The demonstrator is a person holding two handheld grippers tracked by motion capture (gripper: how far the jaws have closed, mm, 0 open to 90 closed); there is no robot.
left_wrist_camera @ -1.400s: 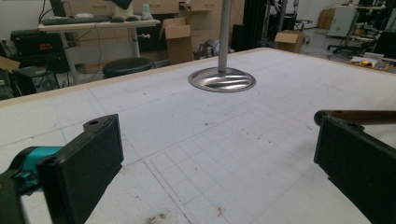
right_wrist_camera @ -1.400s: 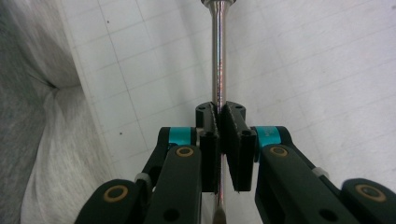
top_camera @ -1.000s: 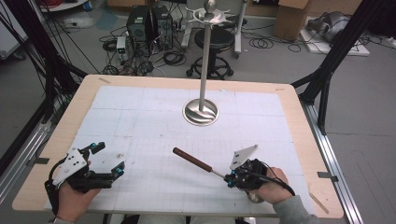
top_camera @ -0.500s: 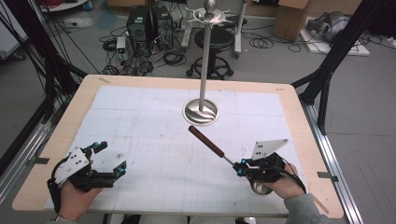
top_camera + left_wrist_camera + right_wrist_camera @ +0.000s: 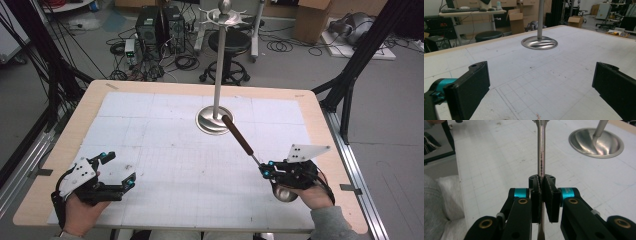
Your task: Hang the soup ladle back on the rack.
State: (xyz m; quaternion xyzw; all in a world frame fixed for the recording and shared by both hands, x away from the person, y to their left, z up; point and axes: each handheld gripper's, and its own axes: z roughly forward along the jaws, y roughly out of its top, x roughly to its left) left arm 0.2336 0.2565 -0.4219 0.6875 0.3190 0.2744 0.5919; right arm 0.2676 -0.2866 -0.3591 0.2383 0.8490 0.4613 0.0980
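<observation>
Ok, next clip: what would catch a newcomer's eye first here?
Probably the tall metal stand rising from its round base at the far middle of the table. Next, the ladle, with its dark handle slanting up toward that base and its shiny bowl near the person's right hand. The right hand-held gripper is clamped on its thin metal shaft, while the left hand-held gripper waits open at the near left.

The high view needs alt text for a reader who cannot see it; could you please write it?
The right gripper is shut on a ladle, whose brown handle points toward a metal stand at the table's far middle. The left gripper rests open near the front left.
</observation>
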